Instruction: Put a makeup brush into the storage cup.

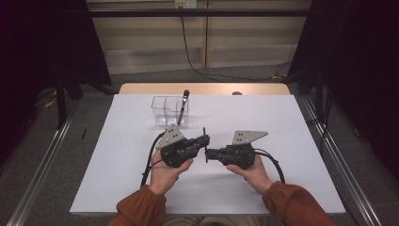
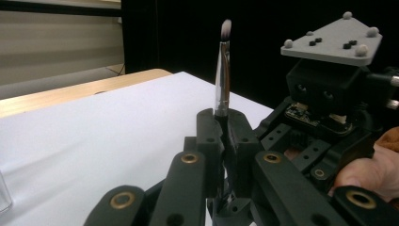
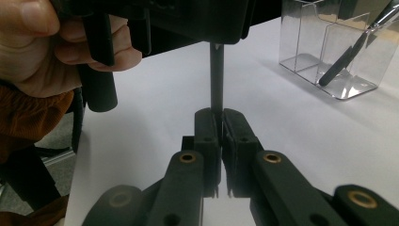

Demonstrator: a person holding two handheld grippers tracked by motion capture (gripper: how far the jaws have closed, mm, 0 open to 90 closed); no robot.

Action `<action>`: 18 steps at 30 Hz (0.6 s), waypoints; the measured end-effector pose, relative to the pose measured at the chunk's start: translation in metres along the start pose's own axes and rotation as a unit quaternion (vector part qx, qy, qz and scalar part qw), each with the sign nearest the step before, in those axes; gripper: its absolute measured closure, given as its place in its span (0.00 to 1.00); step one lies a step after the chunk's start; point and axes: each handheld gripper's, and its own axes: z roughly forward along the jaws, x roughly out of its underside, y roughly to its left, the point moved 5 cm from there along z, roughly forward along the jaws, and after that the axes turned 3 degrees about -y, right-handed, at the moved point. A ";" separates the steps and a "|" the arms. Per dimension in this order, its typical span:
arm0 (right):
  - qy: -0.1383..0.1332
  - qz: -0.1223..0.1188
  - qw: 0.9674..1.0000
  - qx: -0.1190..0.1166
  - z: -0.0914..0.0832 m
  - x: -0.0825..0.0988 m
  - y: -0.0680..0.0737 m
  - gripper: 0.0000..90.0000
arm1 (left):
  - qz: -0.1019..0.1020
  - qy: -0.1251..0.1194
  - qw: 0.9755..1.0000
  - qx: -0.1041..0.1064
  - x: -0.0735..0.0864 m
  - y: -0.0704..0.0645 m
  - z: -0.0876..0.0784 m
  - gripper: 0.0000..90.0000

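brush (image 2: pixel 222 70): upright between both hand-held grippers, mid bench
left hand-held gripper (image 1: pixel 205 139): clenched on brush
right hand-held gripper (image 1: pixel 209 153): clenched on brush

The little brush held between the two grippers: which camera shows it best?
The left gripper view: the brush stands upright with its bristle tip and shiny ferrule clear, its handle clamped in the left gripper. The right gripper view shows a dark length of handle; the high view shows a thin dark stick.
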 end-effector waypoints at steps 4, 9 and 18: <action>-0.008 0.003 1.000 0.000 -0.002 -0.002 -0.001 0.93 | 0.001 0.000 1.000 0.001 0.000 -0.001 0.001 0.95; -0.008 0.003 1.000 -0.005 -0.003 -0.002 0.000 0.89 | 0.000 0.000 1.000 -0.001 -0.001 -0.001 0.000 0.95; -0.005 0.008 1.000 0.002 -0.004 -0.002 -0.001 0.68 | -0.002 -0.006 1.000 -0.007 -0.005 0.004 -0.003 0.95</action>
